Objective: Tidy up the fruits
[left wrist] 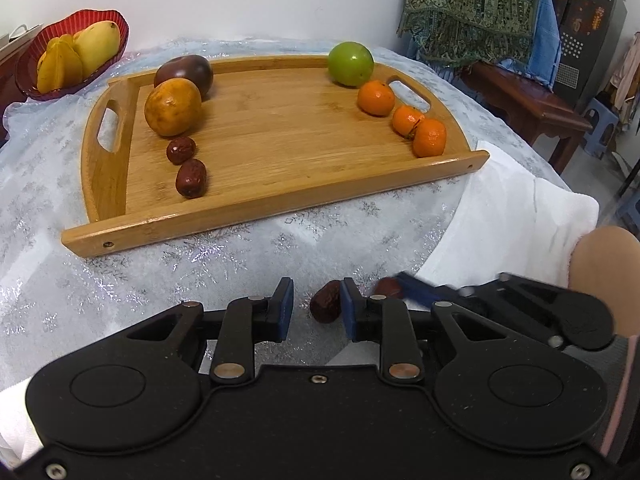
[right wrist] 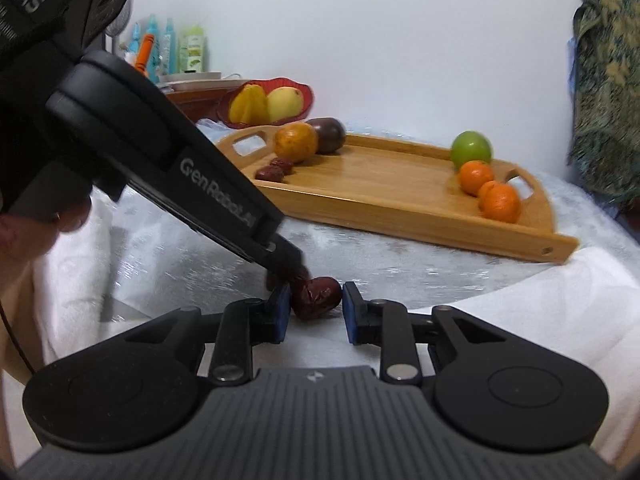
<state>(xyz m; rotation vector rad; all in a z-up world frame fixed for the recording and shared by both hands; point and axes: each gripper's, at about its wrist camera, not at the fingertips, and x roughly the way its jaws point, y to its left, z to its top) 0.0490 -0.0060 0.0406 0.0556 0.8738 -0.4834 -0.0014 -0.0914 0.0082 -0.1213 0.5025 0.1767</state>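
A wooden tray (left wrist: 280, 136) (right wrist: 400, 200) holds a dark plum, a big orange (left wrist: 173, 107), two red dates (left wrist: 191, 178) on its left, and a green fruit (left wrist: 351, 63) with three small oranges (left wrist: 408, 120) on its right. My left gripper (left wrist: 316, 306) is open low over the cloth, with a loose red date (left wrist: 325, 306) between its fingers by the right pad. A second date (left wrist: 387, 288) lies just right. In the right wrist view my right gripper (right wrist: 314, 312) is open around a date (right wrist: 316, 297); the left gripper's tips (right wrist: 286, 264) reach in beside it.
A red bowl (left wrist: 28, 76) with a mango and starfruit stands at the back left off the tray. A white towel (left wrist: 512, 216) lies on the right of the silvery tablecloth. A wooden bench and patterned fabric stand beyond the table's right edge.
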